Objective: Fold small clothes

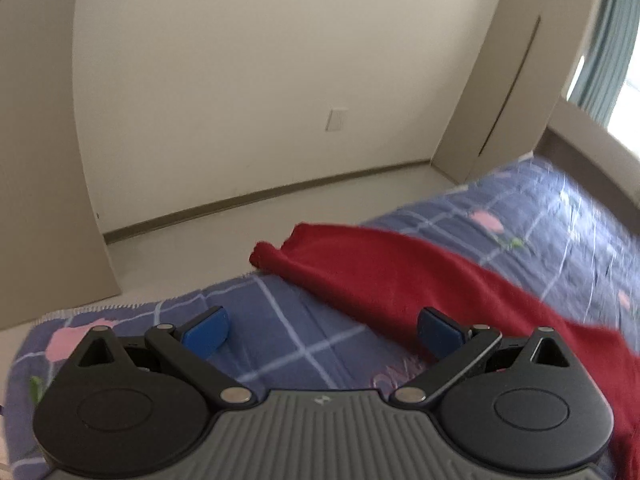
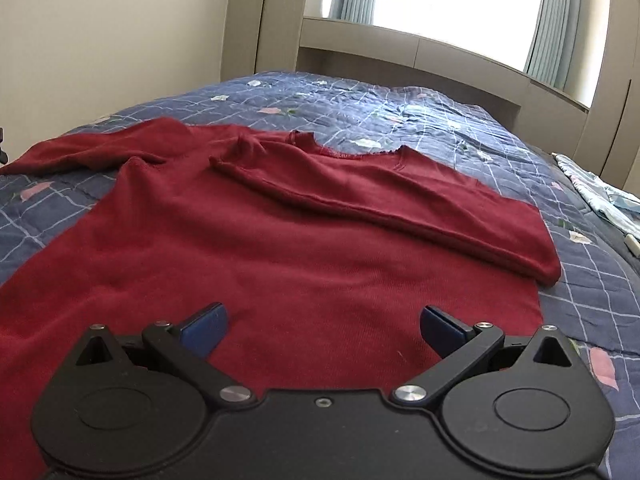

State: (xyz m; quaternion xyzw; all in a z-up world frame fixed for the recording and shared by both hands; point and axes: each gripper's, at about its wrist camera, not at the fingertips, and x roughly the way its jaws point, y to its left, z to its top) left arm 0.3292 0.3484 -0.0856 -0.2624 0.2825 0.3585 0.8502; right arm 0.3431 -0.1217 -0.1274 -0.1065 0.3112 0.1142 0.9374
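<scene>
A dark red long-sleeved sweater [image 2: 256,240] lies spread on a blue checked quilt [image 2: 420,120]. Its right sleeve is folded across the chest, while the left sleeve [image 2: 80,148] stretches out to the left. My right gripper [image 2: 324,328] hovers open over the sweater's lower hem, its blue pads wide apart with nothing between them. In the left wrist view the outstretched sleeve [image 1: 400,276] runs toward the bed's edge, cuff [image 1: 264,256] at the far end. My left gripper [image 1: 324,332] is open above the quilt [image 1: 280,320], its right pad just over the sleeve's edge.
The bed's left edge drops to a pale floor [image 1: 200,248] beside a cream wall. A wooden headboard [image 2: 400,56] and a bright window stand beyond the bed. A light blue patterned cloth [image 2: 600,196] lies at the bed's right side.
</scene>
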